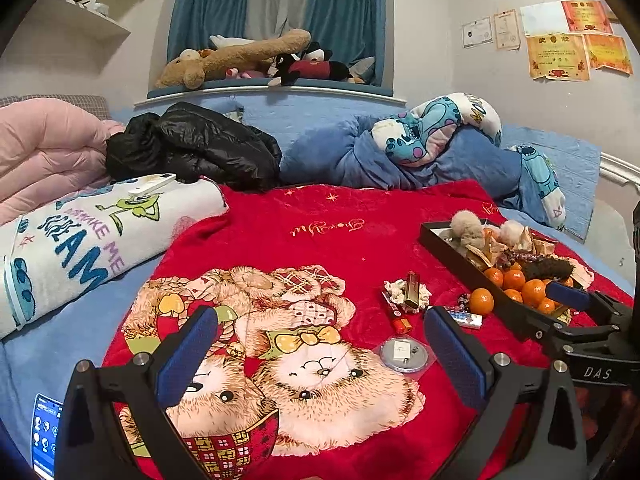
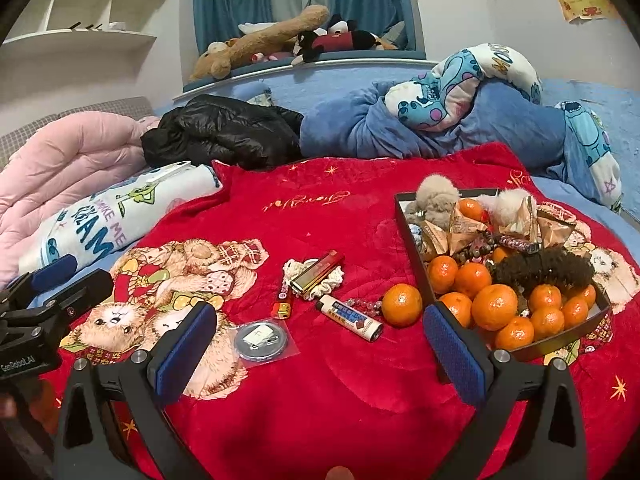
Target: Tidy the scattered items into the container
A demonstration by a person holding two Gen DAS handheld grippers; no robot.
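A black tray point(image 2: 412, 236) on the red blanket holds several tangerines, snack packets and fluffy toys; it also shows in the left wrist view point(image 1: 452, 248). Loose beside it lie a tangerine point(image 2: 401, 305), a white lighter point(image 2: 350, 317), a round badge in a plastic sleeve point(image 2: 261, 340), a harmonica on a white scrunchie point(image 2: 314, 276) and a small red packet point(image 2: 282, 308). My right gripper point(image 2: 320, 344) is open and empty, hovering near these items. My left gripper point(image 1: 320, 356) is open and empty over the blanket, left of the badge point(image 1: 403, 355).
A white printed blanket roll point(image 1: 80, 248) with a remote on it, a pink quilt point(image 1: 44, 148), a black jacket point(image 1: 192, 148) and blue bedding point(image 1: 400, 160) lie behind. A phone point(image 1: 46, 436) lies at the left edge.
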